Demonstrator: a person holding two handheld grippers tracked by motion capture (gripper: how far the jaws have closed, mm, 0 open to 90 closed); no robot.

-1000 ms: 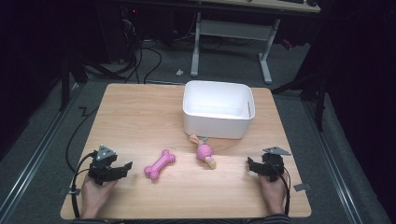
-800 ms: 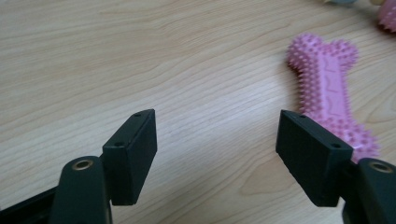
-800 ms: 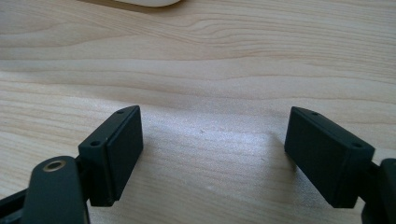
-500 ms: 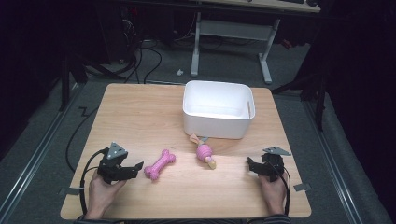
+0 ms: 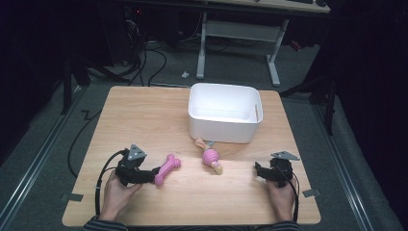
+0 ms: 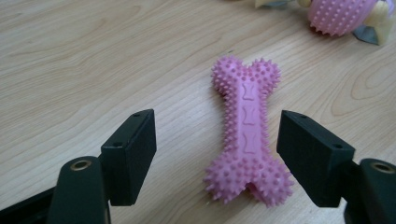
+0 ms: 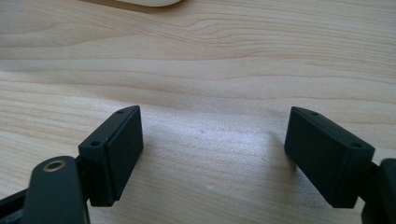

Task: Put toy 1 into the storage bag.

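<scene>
Jaws wide on my left gripper (image 6: 217,154), and they've just been narrowing a touch, with the pink bone toy (image 6: 246,135) lying between them but not pinched: there's clear wood showing on either side of it, and neither pad presses on the spikes. Bone's near end sits right in my mouth, its far end pointing away toward the other toy. From above, my left gripper (image 5: 153,174) is down at the near left of the table (image 5: 144,115), nose right up against the bone (image 5: 167,169).

Right gripper (image 7: 212,154) is gaping too, nothing in it, just bare wood grain between the pads. High view has it (image 5: 259,170) parked near the right front edge, my hand behind it.

Further out: the second toy, a pink spiky ball on a rope (image 5: 210,157), lies in the middle, just in front of the white bin (image 5: 224,130). In my left gripper view it (image 6: 338,16) peeks in at the top right corner. The bin stands at the back middle of the table, and it looks bare inside.

So by my reckoning we're right at the start: both toys on the wood, nothing lifted, nothing binned. Left to do, I'd say: close on the bone, carry it over to the bin, let go, then see to the ball toy
</scene>
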